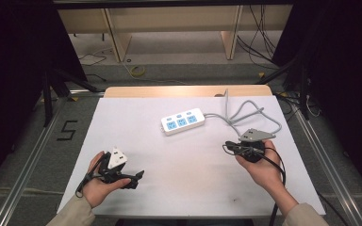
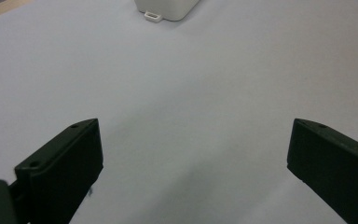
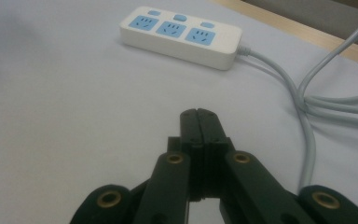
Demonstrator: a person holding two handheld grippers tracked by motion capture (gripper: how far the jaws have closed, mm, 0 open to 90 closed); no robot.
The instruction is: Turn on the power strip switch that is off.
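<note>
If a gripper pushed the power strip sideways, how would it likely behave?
The power strip looks like a rigid plastic block lying flat, so it should slide rather than tip or roll. Its grey cord lies in loose loops, so it is probably floppy and would trail, perhaps dragging that end and turning the strip.

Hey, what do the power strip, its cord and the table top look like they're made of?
Power strip: looks like hard moulded plastic, glossy white, with light blue socket faces; smooth rounded edges suggest it. Its cord: likely a rubbery or vinyl jacket, matte grey, since it bends in loose loops. Table top: a matte white sheet or coating; the tan strip along the far edge looks like wood, though I can't be sure.
</note>
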